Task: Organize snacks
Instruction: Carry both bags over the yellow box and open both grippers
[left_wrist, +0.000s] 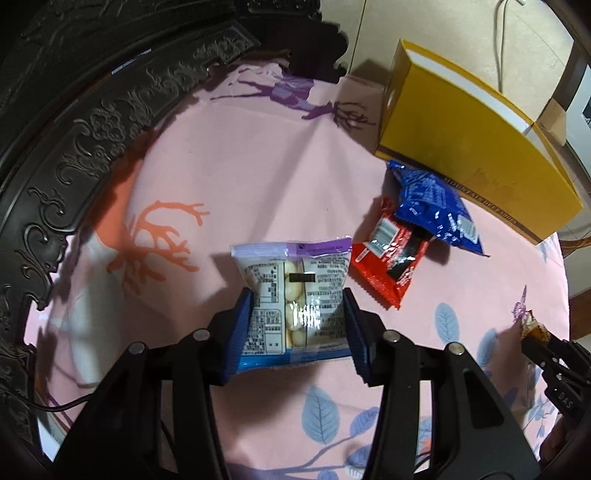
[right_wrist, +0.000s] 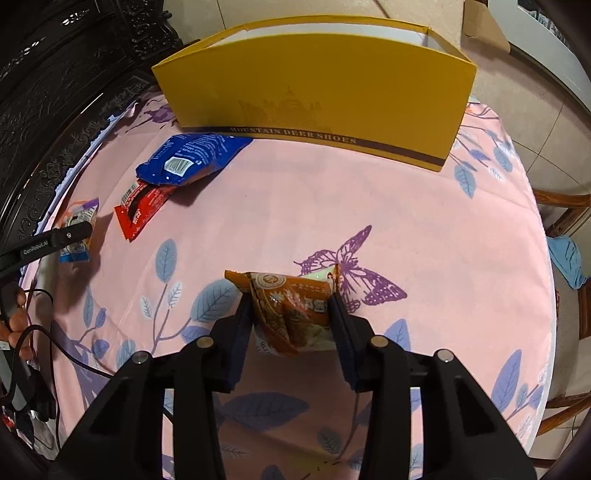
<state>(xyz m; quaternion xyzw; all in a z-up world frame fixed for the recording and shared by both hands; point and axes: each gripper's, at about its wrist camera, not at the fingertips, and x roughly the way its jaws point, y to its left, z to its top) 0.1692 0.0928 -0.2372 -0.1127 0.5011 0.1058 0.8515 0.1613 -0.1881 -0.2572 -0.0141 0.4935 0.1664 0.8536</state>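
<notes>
my left gripper (left_wrist: 299, 325) is clamped on a clear purple-topped biscuit packet (left_wrist: 293, 295), my right gripper (right_wrist: 291, 317) on a crinkled orange snack pouch (right_wrist: 291, 310), both above the pink printed tablecloth (right_wrist: 424, 206). further off, a red wrapper (right_wrist: 138, 208) lies under a blue packet (right_wrist: 188, 158), beside the yellow cardboard box (right_wrist: 332, 96).

You work in home dining room: round table under pink printed cloth (right_wrist: 303, 206), dark carved cabinet (left_wrist: 55, 110) behind, wooden chair (right_wrist: 565, 206) at side, tiled floor (right_wrist: 546, 147), yellow shoebox (right_wrist: 321, 92) on table.
</notes>
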